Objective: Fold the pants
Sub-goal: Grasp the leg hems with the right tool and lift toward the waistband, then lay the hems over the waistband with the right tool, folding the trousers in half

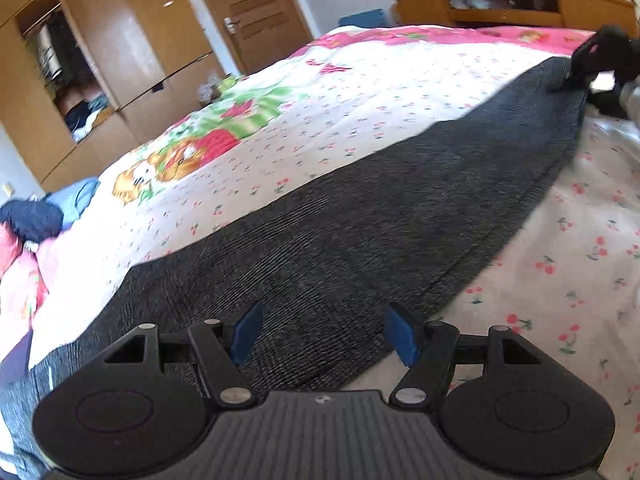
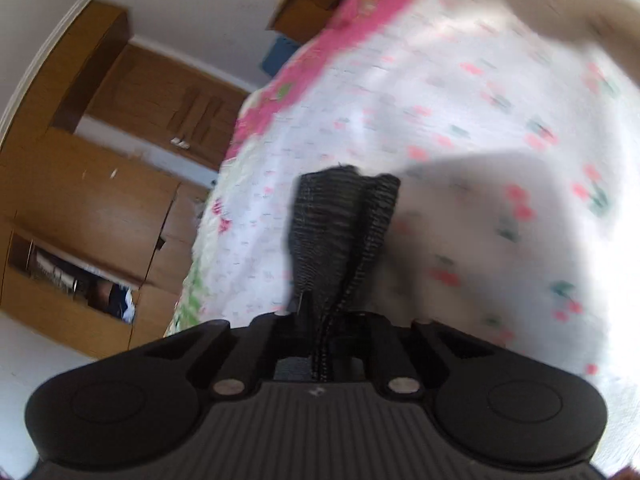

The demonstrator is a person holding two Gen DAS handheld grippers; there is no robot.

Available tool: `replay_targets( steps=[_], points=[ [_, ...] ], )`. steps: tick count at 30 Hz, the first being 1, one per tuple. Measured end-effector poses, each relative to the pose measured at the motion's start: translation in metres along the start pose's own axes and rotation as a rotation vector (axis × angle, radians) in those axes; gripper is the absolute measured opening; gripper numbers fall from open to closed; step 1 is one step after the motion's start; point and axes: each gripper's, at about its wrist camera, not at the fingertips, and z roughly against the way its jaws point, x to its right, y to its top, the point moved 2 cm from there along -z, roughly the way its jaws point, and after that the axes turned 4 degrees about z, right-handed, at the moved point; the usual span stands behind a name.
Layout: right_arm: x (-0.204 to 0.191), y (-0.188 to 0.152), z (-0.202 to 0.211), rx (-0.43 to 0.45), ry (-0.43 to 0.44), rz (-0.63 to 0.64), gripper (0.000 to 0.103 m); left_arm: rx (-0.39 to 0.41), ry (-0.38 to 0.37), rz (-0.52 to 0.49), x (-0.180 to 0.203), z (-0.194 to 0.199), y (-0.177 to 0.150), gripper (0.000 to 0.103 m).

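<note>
Dark grey pants lie stretched in a long band across the flowered bedspread. My left gripper is open, its blue pads apart just above the near end of the pants. My right gripper shows at the far end of the pants in the left wrist view. In the right wrist view the right gripper is shut on a bunched end of the pants, which sticks out beyond the jaws above the bedspread.
A wooden wardrobe with an open compartment and a door stand at the left. A wooden shelf unit is behind the bed. Piled clothes lie at the bed's left edge.
</note>
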Motion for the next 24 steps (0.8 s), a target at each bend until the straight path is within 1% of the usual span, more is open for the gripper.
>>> replay_targets(
  steps=[2,3,5,6,8,10,12,13,14,16,17,19,20,21,22,24],
  points=[
    [-0.053,-0.005,0.006,-0.014,0.066,0.159,0.008,-0.003,0.007,0.056,-0.013,0.001,-0.005,0.080],
    [-0.081,-0.011,0.007,-0.032,0.080,0.252,0.008,0.001,0.008,0.080,-0.020,0.003,-0.009,0.080],
    [-0.147,-0.038,0.005,-0.074,0.130,0.457,0.008,0.015,0.027,0.126,-0.041,0.012,-0.017,0.080],
    [-0.175,-0.056,0.004,-0.098,0.160,0.537,0.008,0.022,0.042,0.141,-0.049,0.017,-0.022,0.080],
    [-0.237,-0.104,-0.006,-0.152,0.236,0.698,0.008,0.036,0.086,0.173,-0.072,0.030,-0.035,0.080],
    [-0.290,-0.162,-0.012,-0.204,0.333,0.845,0.008,0.048,0.147,0.197,-0.097,0.044,-0.051,0.080],
    [-0.337,-0.233,-0.017,-0.248,0.426,1.004,0.008,0.047,0.199,0.229,-0.121,0.055,-0.068,0.080],
    [-0.355,-0.272,-0.020,-0.292,0.477,1.069,0.008,0.040,0.219,0.264,-0.137,0.061,-0.078,0.080],
    [-0.369,-0.313,-0.025,-0.358,0.523,1.121,0.007,0.029,0.231,0.302,-0.150,0.064,-0.088,0.080],
    [-0.383,-0.392,-0.038,-0.453,0.562,1.238,0.007,0.008,0.250,0.365,-0.172,0.069,-0.108,0.080],
    [-0.386,-0.429,-0.042,-0.478,0.568,1.307,0.007,-0.005,0.268,0.394,-0.182,0.072,-0.119,0.080],
    [-0.383,-0.483,-0.048,-0.505,0.539,1.405,0.007,-0.025,0.289,0.429,-0.194,0.076,-0.136,0.080],
    [-0.380,-0.501,-0.050,-0.512,0.515,1.438,0.008,-0.028,0.293,0.446,-0.198,0.080,-0.144,0.080],
    [-0.375,-0.512,-0.047,-0.513,0.509,1.465,0.008,-0.028,0.292,0.462,-0.201,0.082,-0.150,0.080],
    [-0.370,-0.518,-0.042,-0.501,0.512,1.500,0.008,-0.027,0.286,0.477,-0.203,0.085,-0.156,0.080],
    [-0.359,-0.517,-0.037,-0.485,0.500,1.550,0.008,-0.024,0.270,0.502,-0.207,0.087,-0.166,0.080]
  ],
)
